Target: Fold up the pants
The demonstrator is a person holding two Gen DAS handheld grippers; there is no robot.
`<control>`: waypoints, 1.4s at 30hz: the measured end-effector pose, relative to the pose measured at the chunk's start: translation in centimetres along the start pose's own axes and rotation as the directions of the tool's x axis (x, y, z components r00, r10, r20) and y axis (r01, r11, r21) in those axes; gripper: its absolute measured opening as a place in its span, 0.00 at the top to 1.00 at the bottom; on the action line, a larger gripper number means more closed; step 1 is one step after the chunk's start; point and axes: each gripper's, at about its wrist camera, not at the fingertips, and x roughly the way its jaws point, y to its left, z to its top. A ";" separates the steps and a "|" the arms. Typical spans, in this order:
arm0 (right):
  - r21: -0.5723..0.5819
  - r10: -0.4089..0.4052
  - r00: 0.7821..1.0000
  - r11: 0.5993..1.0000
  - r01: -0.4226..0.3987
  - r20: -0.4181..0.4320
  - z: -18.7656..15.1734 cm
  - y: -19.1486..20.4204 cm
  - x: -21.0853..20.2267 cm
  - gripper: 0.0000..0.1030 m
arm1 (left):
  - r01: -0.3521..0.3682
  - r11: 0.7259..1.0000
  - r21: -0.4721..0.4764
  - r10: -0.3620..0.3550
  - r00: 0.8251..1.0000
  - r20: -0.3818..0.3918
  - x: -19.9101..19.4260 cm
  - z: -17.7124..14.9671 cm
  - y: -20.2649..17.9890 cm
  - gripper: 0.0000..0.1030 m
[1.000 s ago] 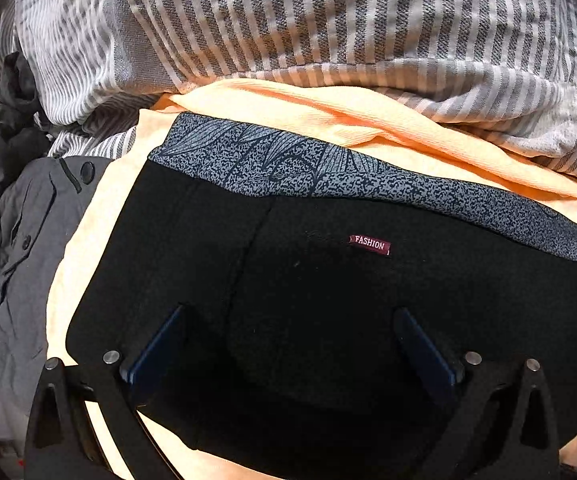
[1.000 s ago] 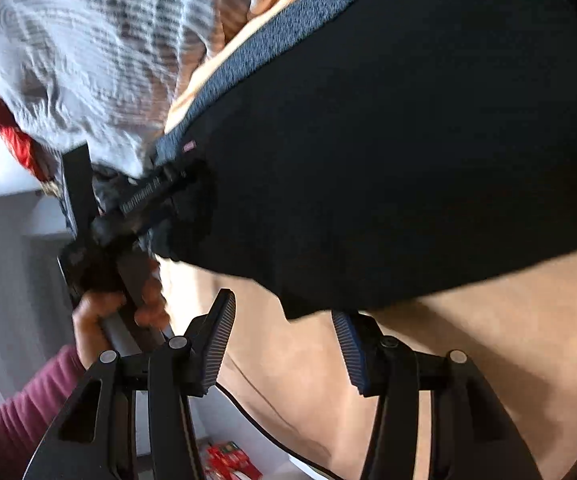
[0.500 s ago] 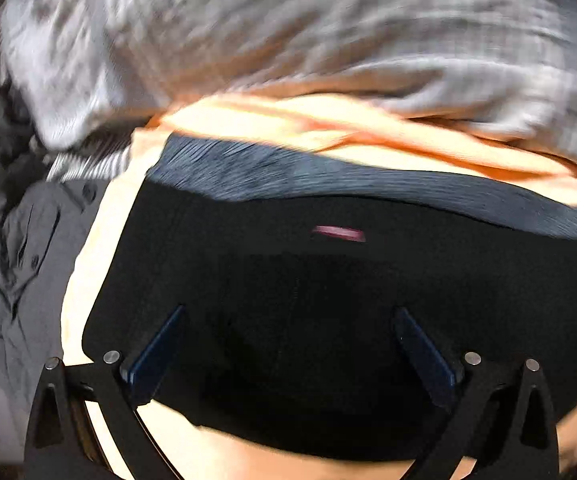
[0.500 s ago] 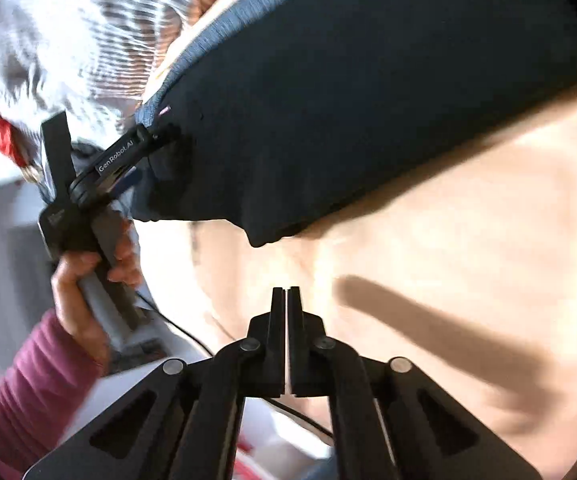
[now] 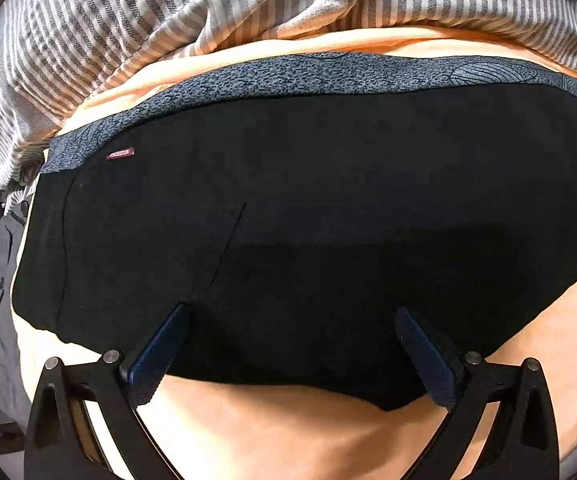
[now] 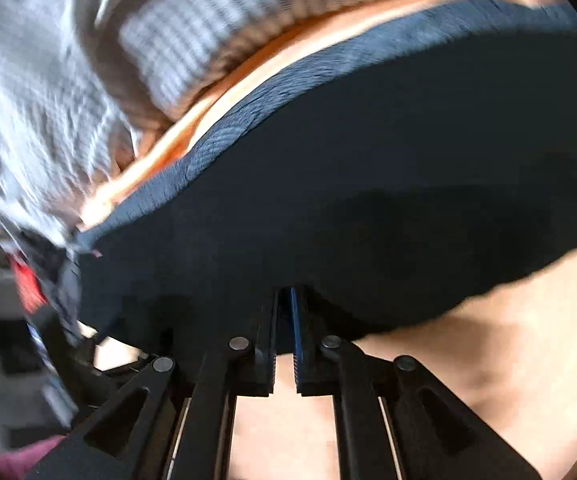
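Here the black pants (image 5: 308,220) are laid flat across a peach-orange sheet (image 5: 288,432), their speckled grey waistband (image 5: 288,74) turned toward a striped grey-and-white blanket (image 5: 128,20) heaped behind. A small red label (image 5: 120,154) is seen near the waistband's left end.

The left gripper (image 5: 292,344) is pointed steeply down over the near edge of the pants, and its jaws are spread wide; the blue-padded fingers (image 5: 156,356) are set over the black cloth, but nothing is pinched between them. Whether the tips touch the fabric cannot be told.

The right gripper (image 6: 286,316) is angled down toward the lower hem of the pants (image 6: 368,200). Its jaws have just been closing and are brought almost together, with only a thin slit left between the ribbed pads; their tips are laid against the dark hem, yet whether any cloth is caught there cannot be told. This view is blurred. A maroon sleeve (image 6: 24,456) is glimpsed at its lower left corner.
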 end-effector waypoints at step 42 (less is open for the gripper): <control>0.398 0.117 0.919 0.875 -0.275 0.377 4.6 -27.4 -17.3 0.60 | 0.071 0.996 0.061 -0.072 0.997 0.030 -9.6 9.6 -23.7 0.00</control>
